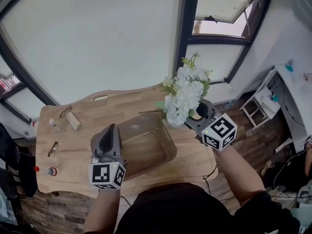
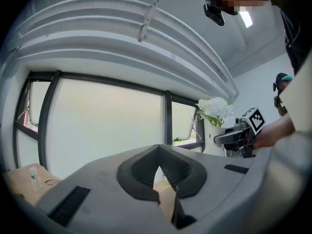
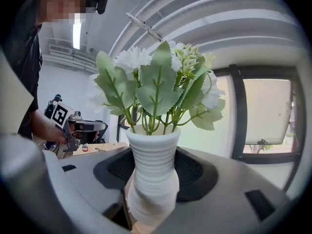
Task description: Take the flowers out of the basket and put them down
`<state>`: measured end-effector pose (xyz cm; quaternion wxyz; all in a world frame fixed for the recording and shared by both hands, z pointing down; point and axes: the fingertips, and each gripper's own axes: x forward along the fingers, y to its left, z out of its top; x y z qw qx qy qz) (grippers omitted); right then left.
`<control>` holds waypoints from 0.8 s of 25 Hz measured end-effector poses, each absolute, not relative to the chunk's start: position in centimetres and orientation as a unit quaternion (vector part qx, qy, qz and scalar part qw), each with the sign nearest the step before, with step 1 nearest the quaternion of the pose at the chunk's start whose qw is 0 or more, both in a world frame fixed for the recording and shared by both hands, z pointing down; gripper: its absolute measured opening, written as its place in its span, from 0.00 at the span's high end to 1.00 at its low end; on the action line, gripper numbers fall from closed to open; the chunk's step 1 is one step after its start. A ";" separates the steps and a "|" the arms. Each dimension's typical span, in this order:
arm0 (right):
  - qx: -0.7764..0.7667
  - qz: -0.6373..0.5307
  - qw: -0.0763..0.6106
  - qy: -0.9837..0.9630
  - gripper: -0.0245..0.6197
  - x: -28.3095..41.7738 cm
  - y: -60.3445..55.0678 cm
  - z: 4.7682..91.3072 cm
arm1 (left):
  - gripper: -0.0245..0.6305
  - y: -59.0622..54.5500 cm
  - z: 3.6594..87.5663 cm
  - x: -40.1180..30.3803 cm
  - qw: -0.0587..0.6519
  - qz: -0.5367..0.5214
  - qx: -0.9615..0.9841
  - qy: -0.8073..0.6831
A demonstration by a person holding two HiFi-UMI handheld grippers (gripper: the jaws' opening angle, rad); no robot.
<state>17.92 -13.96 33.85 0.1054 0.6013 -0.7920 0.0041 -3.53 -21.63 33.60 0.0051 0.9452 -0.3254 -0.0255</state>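
A bunch of white flowers (image 1: pixel 185 92) with green leaves stands in a ribbed white vase (image 3: pixel 153 172). My right gripper (image 1: pixel 184 120) is shut on the vase and holds it upright in the air, over the far right corner of the clear brown basket (image 1: pixel 166 136). From the right gripper view the flowers (image 3: pixel 155 84) fill the middle, with the jaws pressed on both sides of the vase. My left gripper (image 1: pixel 110 133) hovers over the basket's left edge, shut and holding nothing. The left gripper view shows the flowers (image 2: pixel 215 108) and the right gripper (image 2: pixel 233 137) at its right.
The basket sits on a wooden table (image 1: pixel 73 155). Two pairs of glasses (image 1: pixel 52 148), a small red-capped bottle (image 1: pixel 48 170) and another little bottle (image 1: pixel 55 125) lie at the table's left. A white shelf unit (image 1: pixel 257 107) stands on the floor at the right, and windows run along the far side.
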 end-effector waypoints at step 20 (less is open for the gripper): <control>0.675 0.056 0.092 -0.730 0.56 25.1 -7.4 40.9 | 0.96 -19.2 35.4 7.4 0.014 0.006 0.971 -0.238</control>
